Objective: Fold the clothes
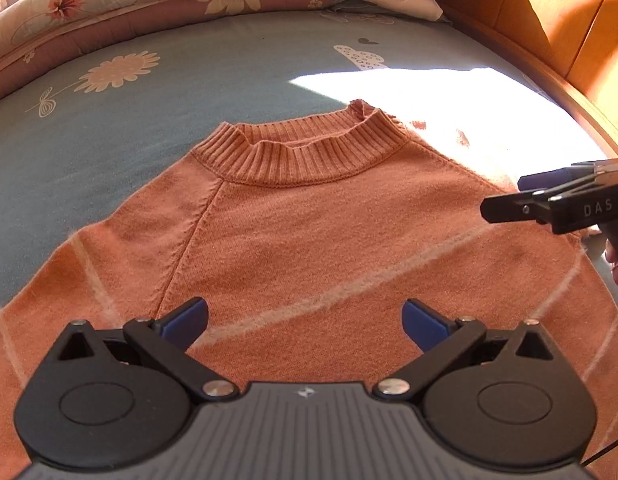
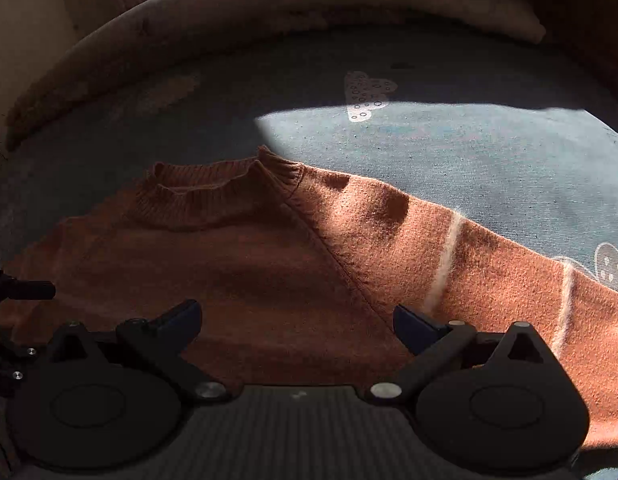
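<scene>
Orange knit sweater [image 1: 309, 240], pale stripes, ribbed collar, spread flat on bed, unfolded.

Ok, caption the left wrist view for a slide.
Open left gripper above a flat orange sweater on the blue bedsheet, right gripper alongside.

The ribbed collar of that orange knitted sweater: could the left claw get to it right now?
Probably yes. The left claw is open over the orange knitted sweater, and nothing lies between it and the ribbed collar. The right claw stays off to the side.
</scene>
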